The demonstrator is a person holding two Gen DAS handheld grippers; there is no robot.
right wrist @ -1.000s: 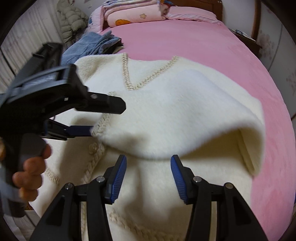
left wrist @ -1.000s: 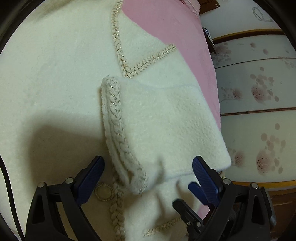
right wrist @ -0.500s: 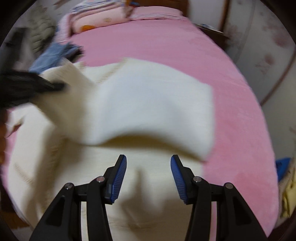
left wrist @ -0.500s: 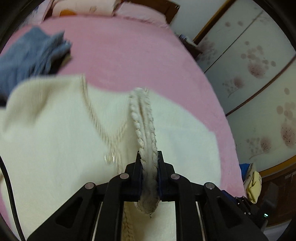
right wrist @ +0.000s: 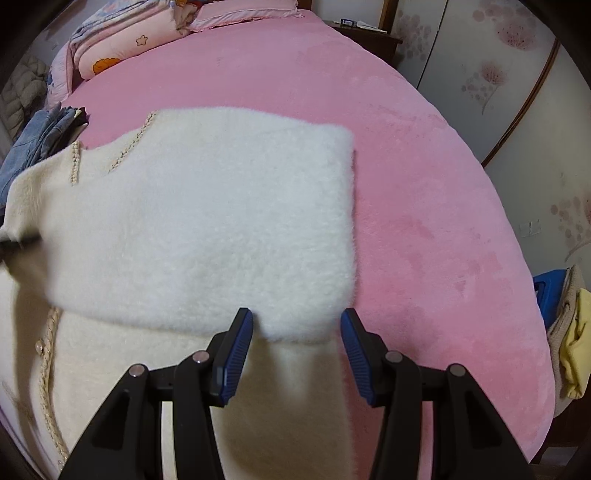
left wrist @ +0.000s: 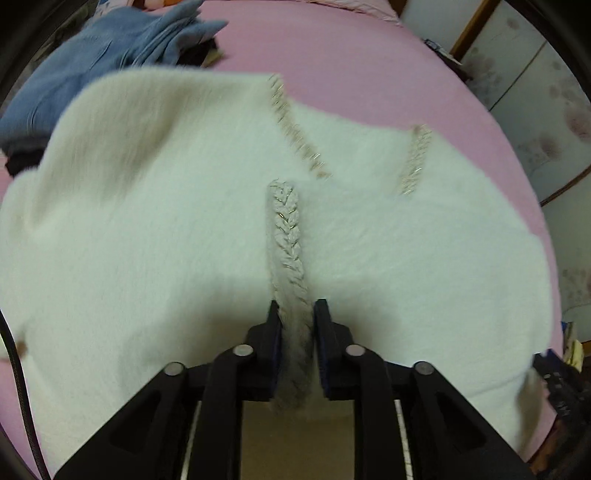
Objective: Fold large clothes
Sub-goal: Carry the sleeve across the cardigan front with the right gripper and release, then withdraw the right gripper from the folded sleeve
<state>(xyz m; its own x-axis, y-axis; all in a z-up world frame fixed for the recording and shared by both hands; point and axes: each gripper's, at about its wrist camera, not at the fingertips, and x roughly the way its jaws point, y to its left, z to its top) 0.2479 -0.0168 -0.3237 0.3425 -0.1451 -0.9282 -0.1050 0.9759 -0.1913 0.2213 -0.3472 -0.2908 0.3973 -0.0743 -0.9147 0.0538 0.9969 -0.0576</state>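
Note:
A fluffy cream cardigan point(left wrist: 147, 221) with braided gold-flecked trim lies spread on the pink bed point(left wrist: 351, 55). My left gripper point(left wrist: 295, 310) points down at it with the braided sleeve cuff point(left wrist: 286, 236) filling the narrow gap between its blue pads; its jaws are opening. In the right wrist view the sleeve point(right wrist: 221, 221) lies folded flat across the cardigan's body. My right gripper point(right wrist: 297, 321) hovers open over the sleeve's near right corner, and its pads do not press the fabric.
Blue denim clothes point(left wrist: 110, 48) are heaped at the far left of the bed point(right wrist: 424, 184). Folded quilts and pillows point(right wrist: 122, 48) sit at the headboard, a nightstand point(right wrist: 362, 33) beside them. Flowered wardrobe doors point(right wrist: 498, 92) line the right, with yellow cloth point(right wrist: 572, 350) below.
The left gripper shut on the braided cuff and carried the sleeve leftward across the cardigan, where it now lies flatter. The right gripper shifted right toward the sleeve's folded corner, still open.

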